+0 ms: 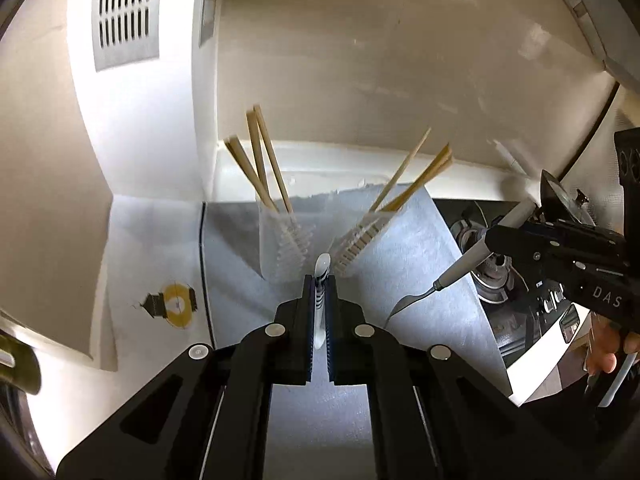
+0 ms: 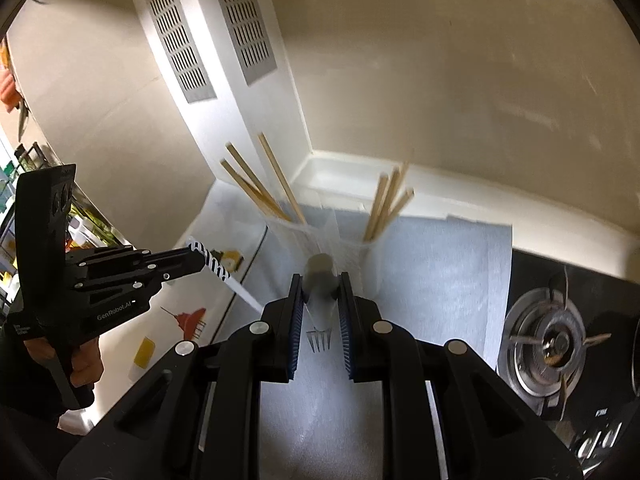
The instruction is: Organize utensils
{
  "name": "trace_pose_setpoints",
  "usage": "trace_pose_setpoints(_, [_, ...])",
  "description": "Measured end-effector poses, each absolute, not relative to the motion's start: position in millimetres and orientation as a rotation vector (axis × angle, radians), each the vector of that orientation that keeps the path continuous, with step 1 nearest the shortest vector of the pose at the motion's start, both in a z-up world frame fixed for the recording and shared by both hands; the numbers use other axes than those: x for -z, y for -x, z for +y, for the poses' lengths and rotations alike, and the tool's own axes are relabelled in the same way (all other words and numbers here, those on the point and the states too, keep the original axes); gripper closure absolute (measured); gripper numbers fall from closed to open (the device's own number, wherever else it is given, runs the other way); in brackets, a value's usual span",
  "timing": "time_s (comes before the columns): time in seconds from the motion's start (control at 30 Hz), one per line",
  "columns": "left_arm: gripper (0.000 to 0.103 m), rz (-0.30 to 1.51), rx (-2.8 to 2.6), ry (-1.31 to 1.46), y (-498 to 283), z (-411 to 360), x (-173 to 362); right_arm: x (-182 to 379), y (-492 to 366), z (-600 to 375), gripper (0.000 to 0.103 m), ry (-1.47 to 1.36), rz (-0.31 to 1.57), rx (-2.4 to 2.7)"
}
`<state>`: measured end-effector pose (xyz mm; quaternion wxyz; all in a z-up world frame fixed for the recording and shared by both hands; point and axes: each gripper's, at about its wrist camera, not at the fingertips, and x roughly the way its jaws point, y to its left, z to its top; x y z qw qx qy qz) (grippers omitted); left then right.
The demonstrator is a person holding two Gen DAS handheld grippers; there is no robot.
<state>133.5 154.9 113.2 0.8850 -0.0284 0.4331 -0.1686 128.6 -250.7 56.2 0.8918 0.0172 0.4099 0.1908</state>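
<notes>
My left gripper point(image 1: 319, 282) is shut on a utensil with a black-and-white striped handle point(image 1: 320, 292); it also shows in the right wrist view point(image 2: 210, 263). My right gripper point(image 2: 320, 280) is shut on the grey handle of a fork point(image 2: 319, 304), tines pointing back at the camera; in the left wrist view this fork point(image 1: 448, 276) hangs tines-down at the right. Two clear cups stand ahead on a grey mat point(image 1: 420, 248): the left cup point(image 1: 282, 240) and the right cup point(image 1: 362, 240), each holding several wooden chopsticks point(image 1: 264, 160). Both grippers hover just in front of the cups.
A gas stove burner point(image 2: 554, 344) sits to the right of the mat. A white pillar with vent grilles point(image 2: 240, 24) and a beige wall stand behind the cups. A white sheet with yellow and red prints point(image 2: 192, 320) lies at the left.
</notes>
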Motion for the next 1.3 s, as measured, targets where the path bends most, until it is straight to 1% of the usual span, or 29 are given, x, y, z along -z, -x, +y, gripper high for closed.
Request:
trace_pose_setpoints(0.27, [0.099, 0.861, 0.360, 0.035, -137, 162, -171, -112, -134, -250, 0.086, -0.025, 0.732, -0.447])
trace_pose_setpoints(0.4, [0.100, 0.768, 0.383, 0.016, -139, 163, -218, -137, -140, -246, 0.086, -0.001, 0.666, -0.446])
trace_pose_setpoints(0.47, [0.103, 0.713, 0.377, -0.011, -141, 160, -236, -147, -146, -245, 0.086, 0.016, 0.633, -0.428])
trace_pose_setpoints(0.53, [0.103, 0.669, 0.369, -0.033, -145, 155, -248, -152, -154, -244, 0.086, 0.024, 0.617, -0.410])
trace_pose_setpoints(0.63, [0.103, 0.639, 0.365, -0.044, -159, 148, -255, -151, -169, -241, 0.086, 0.018, 0.615, -0.399])
trace_pose_setpoints(0.77, [0.103, 0.656, 0.353, -0.041, -179, 145, -252, -148, -184, -239, 0.086, -0.009, 0.636, -0.388])
trace_pose_setpoints(0.97, [0.103, 0.680, 0.383, -0.021, -172, 153, -238, -147, -166, -250, 0.086, -0.035, 0.621, -0.400])
trace_pose_setpoints(1.03, [0.095, 0.694, 0.374, -0.053, -166, 152, -224, -147, -158, -257, 0.086, -0.044, 0.630, -0.396])
trace_pose_setpoints(1.07, [0.082, 0.704, 0.377, -0.065, -164, 151, -219, -145, -153, -261, 0.086, -0.048, 0.637, -0.399])
trace_pose_setpoints(1.1, [0.055, 0.720, 0.377, -0.079, -161, 150, -211, -143, -149, -265, 0.086, -0.052, 0.648, -0.400])
trace_pose_setpoints(1.13, [0.047, 0.733, 0.371, -0.091, -157, 151, -201, -141, -144, -269, 0.086, -0.057, 0.660, -0.401])
trace_pose_setpoints(1.17, [0.044, 0.737, 0.375, -0.098, -152, 151, -193, -138, -140, -272, 0.086, -0.062, 0.674, -0.400])
trace_pose_setpoints(1.3, [0.043, 0.811, 0.419, -0.147, -143, 146, -158, -117, -129, -287, 0.085, -0.093, 0.756, -0.388])
